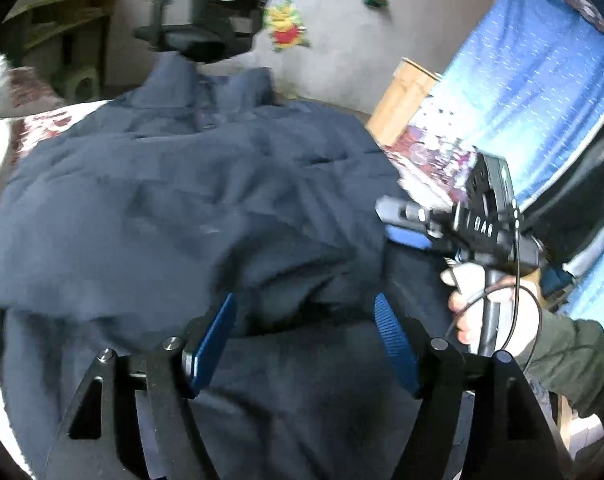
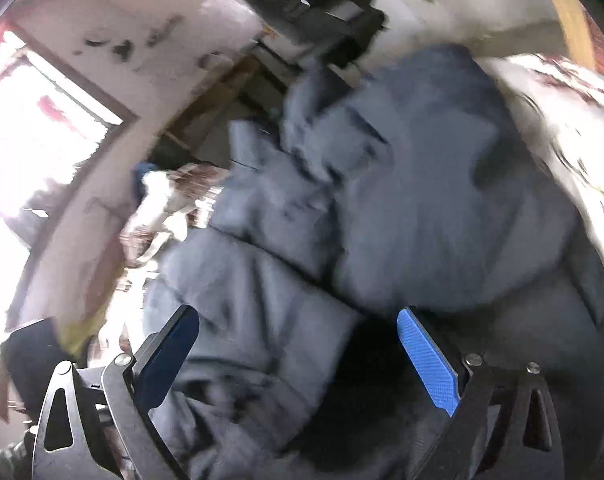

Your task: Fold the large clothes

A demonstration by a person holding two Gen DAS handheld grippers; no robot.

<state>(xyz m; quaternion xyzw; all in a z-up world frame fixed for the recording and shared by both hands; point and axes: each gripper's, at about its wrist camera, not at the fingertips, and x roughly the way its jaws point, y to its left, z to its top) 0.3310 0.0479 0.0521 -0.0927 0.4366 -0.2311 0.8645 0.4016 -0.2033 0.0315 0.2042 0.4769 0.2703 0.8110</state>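
Jacket (image 1: 174,200) on floral bedspread (image 1: 42,120), office chair (image 1: 198,36) behind.

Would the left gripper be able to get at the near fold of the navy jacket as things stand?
Probably yes: the left gripper is open just above the navy jacket, with nothing between.
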